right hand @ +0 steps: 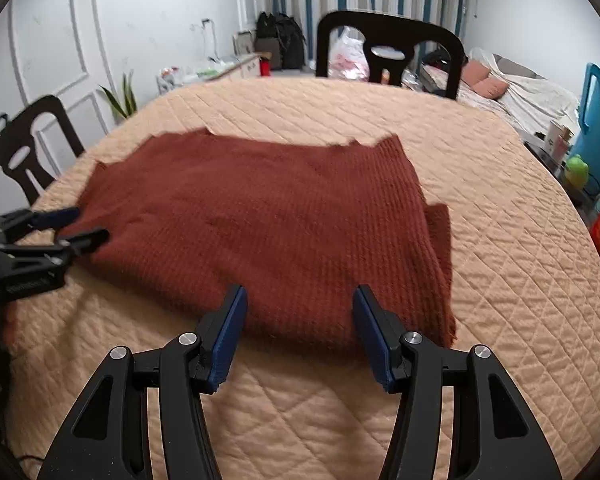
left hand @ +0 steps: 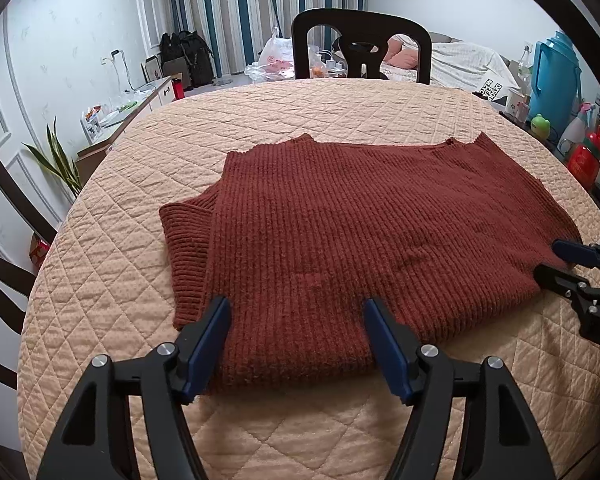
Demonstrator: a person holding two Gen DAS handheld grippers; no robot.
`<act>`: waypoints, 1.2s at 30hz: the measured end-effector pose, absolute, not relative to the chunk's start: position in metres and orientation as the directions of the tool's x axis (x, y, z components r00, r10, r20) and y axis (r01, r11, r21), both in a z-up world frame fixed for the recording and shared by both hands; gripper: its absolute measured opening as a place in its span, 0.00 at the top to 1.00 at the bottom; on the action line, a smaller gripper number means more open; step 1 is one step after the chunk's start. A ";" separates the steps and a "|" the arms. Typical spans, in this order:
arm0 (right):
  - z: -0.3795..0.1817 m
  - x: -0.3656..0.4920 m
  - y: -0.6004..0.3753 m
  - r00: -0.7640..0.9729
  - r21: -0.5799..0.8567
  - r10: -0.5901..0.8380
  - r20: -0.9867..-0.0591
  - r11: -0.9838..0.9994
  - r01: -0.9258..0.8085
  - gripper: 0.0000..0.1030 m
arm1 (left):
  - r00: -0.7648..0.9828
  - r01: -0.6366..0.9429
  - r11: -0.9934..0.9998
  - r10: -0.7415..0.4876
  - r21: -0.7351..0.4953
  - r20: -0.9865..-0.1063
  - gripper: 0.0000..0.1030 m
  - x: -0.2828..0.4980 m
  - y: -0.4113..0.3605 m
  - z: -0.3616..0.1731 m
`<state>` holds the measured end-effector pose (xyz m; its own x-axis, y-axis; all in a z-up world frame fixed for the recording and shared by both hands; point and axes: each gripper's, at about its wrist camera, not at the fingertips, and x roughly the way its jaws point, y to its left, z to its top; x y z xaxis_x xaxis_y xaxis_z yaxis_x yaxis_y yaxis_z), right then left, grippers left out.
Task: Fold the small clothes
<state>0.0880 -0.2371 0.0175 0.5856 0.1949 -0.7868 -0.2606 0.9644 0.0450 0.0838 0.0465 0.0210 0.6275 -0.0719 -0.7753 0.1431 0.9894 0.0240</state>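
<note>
With the jaws of the left gripper (left hand: pixel 296 340) and right gripper (right hand: pixel 300 324) released over the near hem, the half-folded sweater (left hand: pixel 364 232) on the counter (left hand: pixel 300 432) is judged ready to be gripped there and folded away.

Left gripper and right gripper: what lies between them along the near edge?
Only the rust-red knit sweater, lying on the quilted table cover; left gripper and right gripper both open at its near edge. Shows in both wrist views.

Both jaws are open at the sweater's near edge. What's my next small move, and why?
Probably ease both grippers forward and close on the near hem. The left gripper and right gripper straddle the red sweater with jaws open, gripping nothing, and it lies only partly folded on the quilted table.
</note>
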 end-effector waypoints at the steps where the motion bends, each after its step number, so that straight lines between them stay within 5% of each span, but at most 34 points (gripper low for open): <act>1: 0.017 0.088 -0.238 0.584 0.050 0.198 -0.787 0.964 -0.260 0.46 | 0.627 0.144 0.989 -0.074 0.021 -0.776 0.29 0.084 0.047 0.021; 36: 0.024 0.069 -0.264 0.608 0.046 0.167 -0.776 0.977 -0.210 0.45 | 0.632 0.130 0.991 -0.068 0.019 -0.772 0.21 0.062 0.052 0.025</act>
<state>0.0692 -0.2638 0.0240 0.6081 0.1669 -0.7761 -0.2096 0.9767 0.0458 0.0615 0.0518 0.0247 0.6322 -0.0679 -0.7718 0.1298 0.9914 0.0191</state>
